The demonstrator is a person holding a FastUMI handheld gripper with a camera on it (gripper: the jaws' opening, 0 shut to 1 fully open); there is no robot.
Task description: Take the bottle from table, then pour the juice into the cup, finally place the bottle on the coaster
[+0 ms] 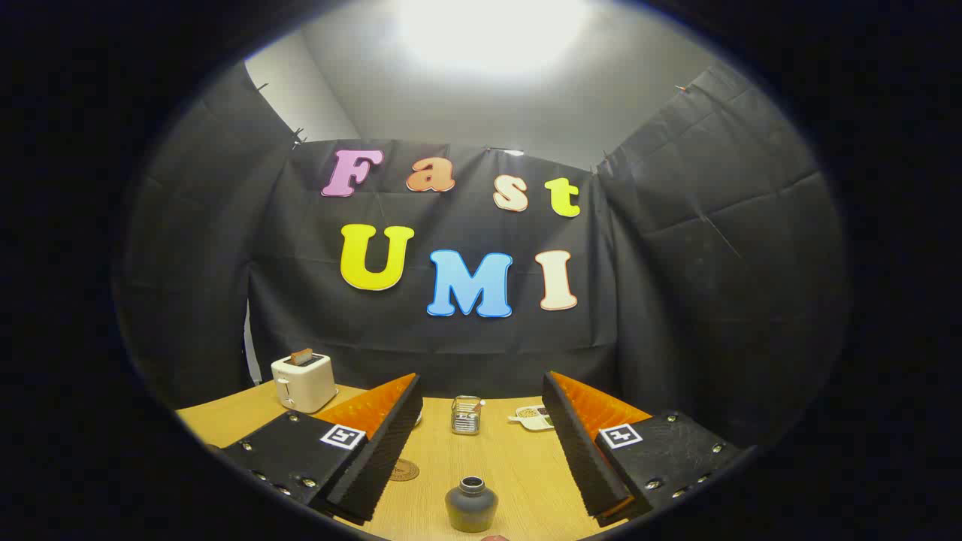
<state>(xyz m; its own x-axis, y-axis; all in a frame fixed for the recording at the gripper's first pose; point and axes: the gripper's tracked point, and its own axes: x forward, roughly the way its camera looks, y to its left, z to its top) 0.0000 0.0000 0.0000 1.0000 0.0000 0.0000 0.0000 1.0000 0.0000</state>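
A small dark grey bottle with a round body and an open neck stands upright on the wooden table, low between my two fingers and near their bases. My gripper is open, its fingers spread wide with nothing held between them. A clear glass cup stands farther back on the table, beyond the bottle and between the fingertips. A round brown coaster lies flat to the left of the bottle, partly hidden by my left finger.
A white toaster with a slice of bread in it stands at the table's far left. A small white dish with food lies at the back, beside my right finger. Black cloth walls close in the booth behind the table.
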